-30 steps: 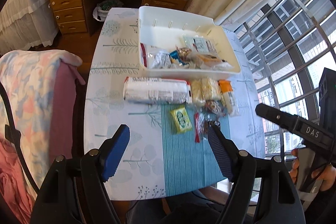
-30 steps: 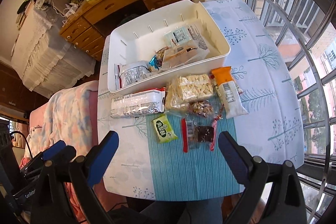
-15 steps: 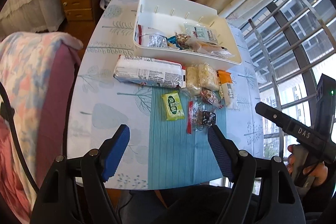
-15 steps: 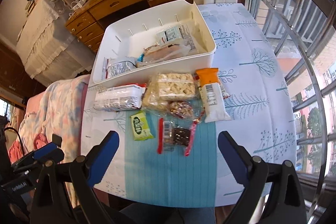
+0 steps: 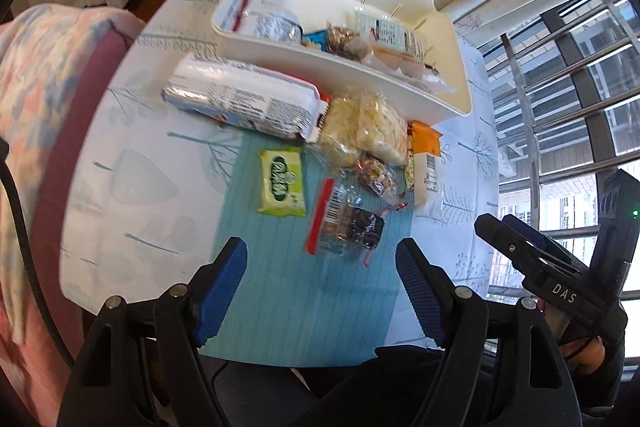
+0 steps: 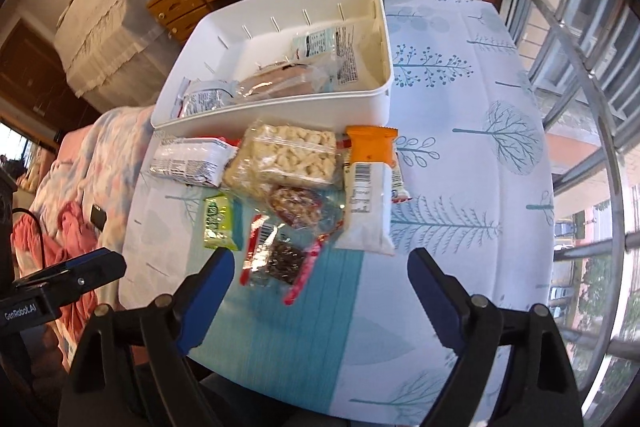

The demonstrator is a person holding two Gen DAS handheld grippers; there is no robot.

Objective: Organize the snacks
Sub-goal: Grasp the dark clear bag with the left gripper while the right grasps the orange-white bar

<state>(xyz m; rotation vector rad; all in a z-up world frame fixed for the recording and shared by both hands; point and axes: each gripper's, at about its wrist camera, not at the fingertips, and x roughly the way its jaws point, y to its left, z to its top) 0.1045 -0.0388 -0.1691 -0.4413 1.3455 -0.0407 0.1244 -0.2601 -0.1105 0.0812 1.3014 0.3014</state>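
since the clear packet of dark pieces (image 6: 280,259) lies nearest on the bench (image 6: 460,155), just short of the right claw (image 6: 320,291), we judge it light, crinkly and slippery, best pinched across its middle. both claws, left claw (image 5: 322,281) too, gape empty; the right's jaws have just been narrowing. green packet (image 6: 218,223) and nut bag (image 6: 298,207) crowd it; the white bin (image 6: 280,111) waits beyond.

My left tongs (image 5: 320,267) hang open above the surface (image 5: 132,187), just short of the dark snack packet (image 5: 348,225).
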